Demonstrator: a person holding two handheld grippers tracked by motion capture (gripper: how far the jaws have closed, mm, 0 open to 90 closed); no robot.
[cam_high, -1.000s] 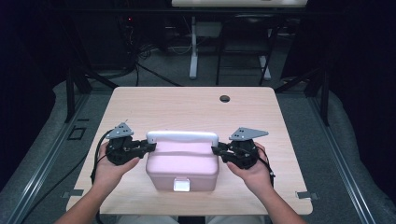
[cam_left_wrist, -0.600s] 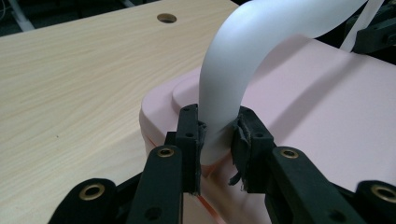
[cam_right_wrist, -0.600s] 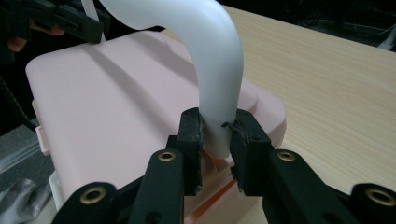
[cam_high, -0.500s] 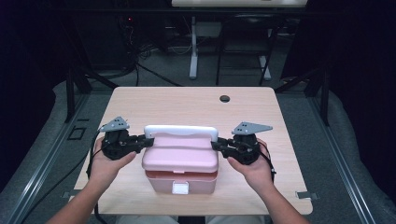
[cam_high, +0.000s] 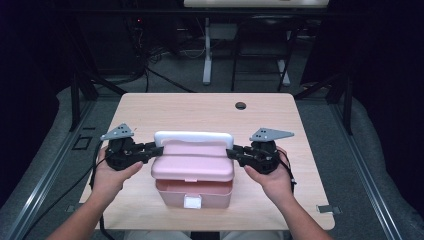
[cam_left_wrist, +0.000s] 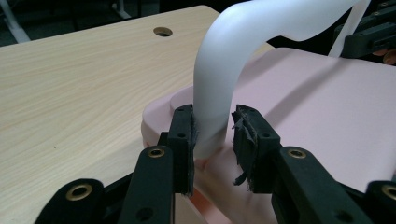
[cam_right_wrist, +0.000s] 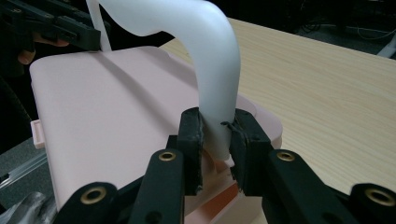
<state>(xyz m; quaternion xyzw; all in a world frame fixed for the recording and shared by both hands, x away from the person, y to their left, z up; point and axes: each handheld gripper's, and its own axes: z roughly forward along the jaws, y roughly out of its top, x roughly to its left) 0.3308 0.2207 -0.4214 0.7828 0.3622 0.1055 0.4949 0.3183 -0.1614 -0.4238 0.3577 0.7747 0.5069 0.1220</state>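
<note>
High view — table hole (cam_high: 241, 105) beyond box (cam_high: 194, 176)

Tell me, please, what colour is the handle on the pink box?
White; the handle shows best in the right gripper view.

My jaws are black; the box (cam_high: 192, 175) is pale pink, its handle (cam_high: 194, 137) white, and the table (cam_high: 200, 112) light wood grain.

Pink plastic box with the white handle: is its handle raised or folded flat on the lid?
Raised. The white curved handle arches above the pink plastic box's lid, and each of its ends sits between a tool's jaws.
</note>
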